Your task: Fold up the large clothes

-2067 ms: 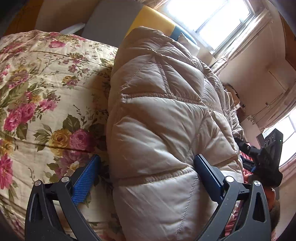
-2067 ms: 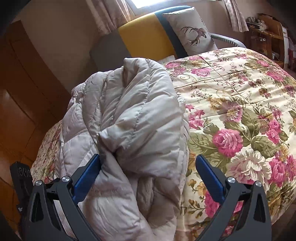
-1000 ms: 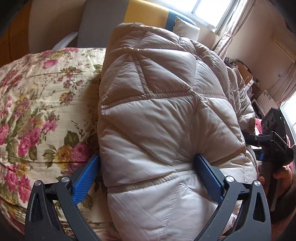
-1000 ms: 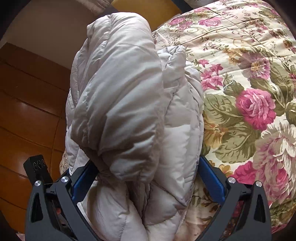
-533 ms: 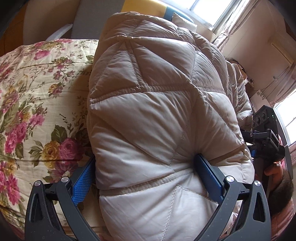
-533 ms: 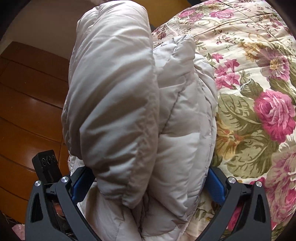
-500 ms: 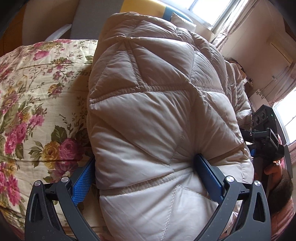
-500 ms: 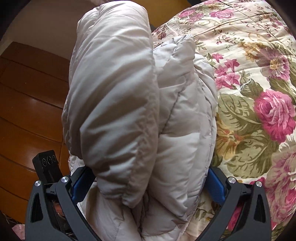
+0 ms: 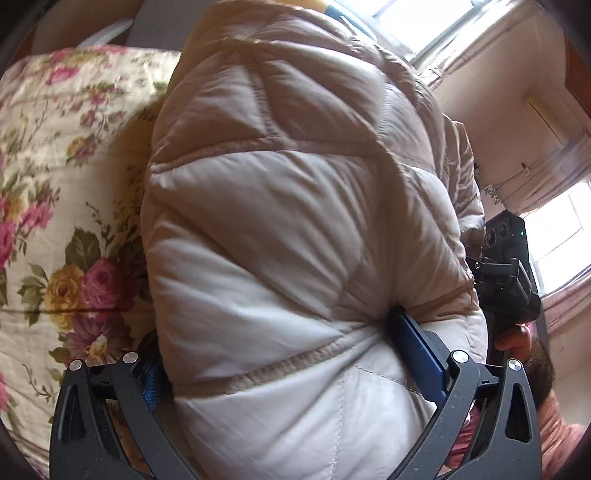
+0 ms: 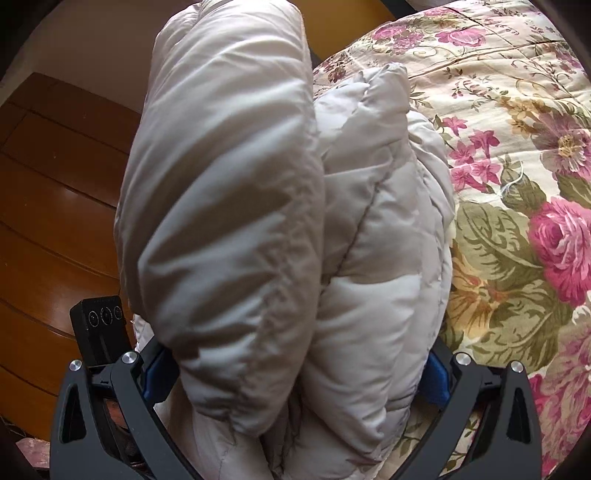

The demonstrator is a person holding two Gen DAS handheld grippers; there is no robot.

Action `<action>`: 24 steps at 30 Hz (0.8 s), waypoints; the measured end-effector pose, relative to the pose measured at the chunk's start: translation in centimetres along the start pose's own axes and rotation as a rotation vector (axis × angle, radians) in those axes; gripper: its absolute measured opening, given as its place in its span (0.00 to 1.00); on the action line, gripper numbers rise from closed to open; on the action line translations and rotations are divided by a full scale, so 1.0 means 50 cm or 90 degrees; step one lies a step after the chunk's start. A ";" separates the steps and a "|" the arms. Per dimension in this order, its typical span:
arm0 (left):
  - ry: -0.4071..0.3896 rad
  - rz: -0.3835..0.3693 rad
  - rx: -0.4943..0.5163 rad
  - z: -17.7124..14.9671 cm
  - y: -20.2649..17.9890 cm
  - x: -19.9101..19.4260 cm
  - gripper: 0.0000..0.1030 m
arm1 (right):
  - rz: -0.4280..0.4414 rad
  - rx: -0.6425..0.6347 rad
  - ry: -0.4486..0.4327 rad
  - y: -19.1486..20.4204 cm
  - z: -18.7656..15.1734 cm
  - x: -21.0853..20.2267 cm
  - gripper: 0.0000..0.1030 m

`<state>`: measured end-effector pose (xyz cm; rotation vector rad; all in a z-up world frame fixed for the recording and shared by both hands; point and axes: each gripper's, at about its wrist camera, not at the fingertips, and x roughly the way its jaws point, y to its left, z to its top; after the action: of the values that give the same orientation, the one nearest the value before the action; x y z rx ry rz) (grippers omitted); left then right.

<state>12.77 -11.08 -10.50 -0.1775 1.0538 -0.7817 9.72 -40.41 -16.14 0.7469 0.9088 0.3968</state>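
Jacket (image 9: 295, 221), beige quilted, bunched on floral bedspread (image 9: 55, 184). Left gripper (image 9: 284, 354) clamps its hem fold; right gripper (image 10: 295, 373), at 3 o'clock, clamps the rolled end.

Pretty bright room, daylight pouring through the windows (image 9: 417, 22) with pale curtains (image 9: 565, 302) beside them. The bed wears a cream floral quilt (image 10: 517, 155), and there's glossy brown wood flooring (image 10: 51, 206) next to it.

A bedroom in a home: a bed under a floral quilt (image 10: 517, 155), curtained windows (image 9: 554, 236) at the far right, a wooden floor (image 10: 48, 206) on the left, and a grey-and-yellow chair (image 9: 155, 26) beyond the bed.
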 end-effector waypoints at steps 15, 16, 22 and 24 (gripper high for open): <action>-0.114 0.059 0.115 -0.016 -0.053 -0.087 0.64 | 0.014 -0.118 -0.076 0.117 -0.023 0.018 0.94; -0.126 0.062 0.115 -0.015 -0.050 -0.098 0.64 | 0.024 -0.121 -0.080 0.125 -0.022 0.025 0.94; -0.174 0.103 0.119 0.001 -0.027 -0.145 0.62 | 0.078 -0.144 -0.087 0.177 -0.007 0.091 0.93; -0.189 0.121 0.119 0.007 -0.012 -0.160 0.62 | 0.093 -0.152 -0.086 0.198 0.005 0.124 0.93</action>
<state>10.67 -6.37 -4.33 -0.0309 0.7010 -0.6533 13.43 -29.99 -12.32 0.6134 0.6682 0.5675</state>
